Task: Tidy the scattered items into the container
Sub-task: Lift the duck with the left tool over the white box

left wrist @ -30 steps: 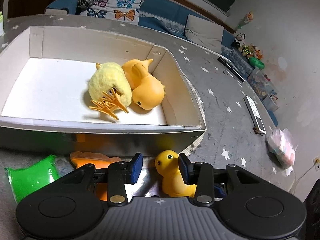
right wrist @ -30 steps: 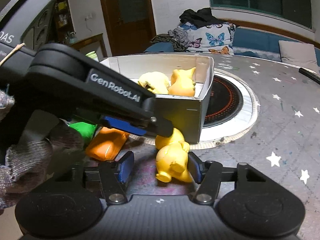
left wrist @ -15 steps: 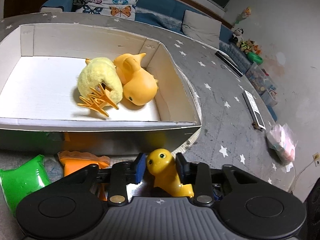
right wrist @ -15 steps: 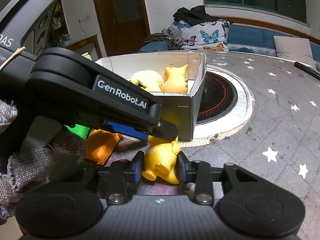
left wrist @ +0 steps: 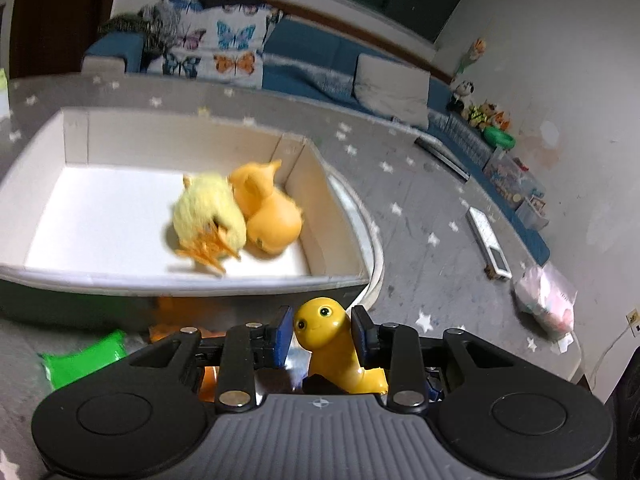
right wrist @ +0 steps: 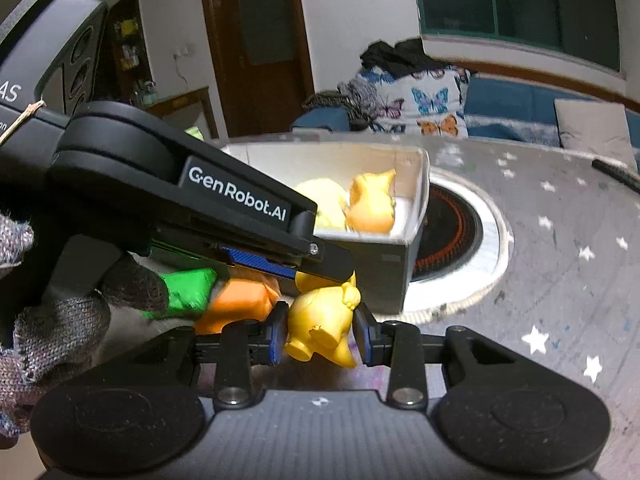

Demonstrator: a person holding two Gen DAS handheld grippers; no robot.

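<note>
So I'm clamping my left gripper (left wrist: 320, 336) on the smooth yellow rubber toy with the round smiling head (left wrist: 326, 330), and my right gripper (right wrist: 320, 334) is squeezing a glossy yellow rubber animal figure (right wrist: 322, 326). Both are sitting just in front of the white cardboard box (left wrist: 180, 282), near its corner. My worry: these toys are slick and rounded, so they might be squirting out, or I'm clipping the box wall while the two grippers are crowding each other.

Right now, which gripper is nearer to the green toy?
Left. The left gripper reaches just above and beside the green toy; the right gripper sits further off, past the orange toy.
</note>
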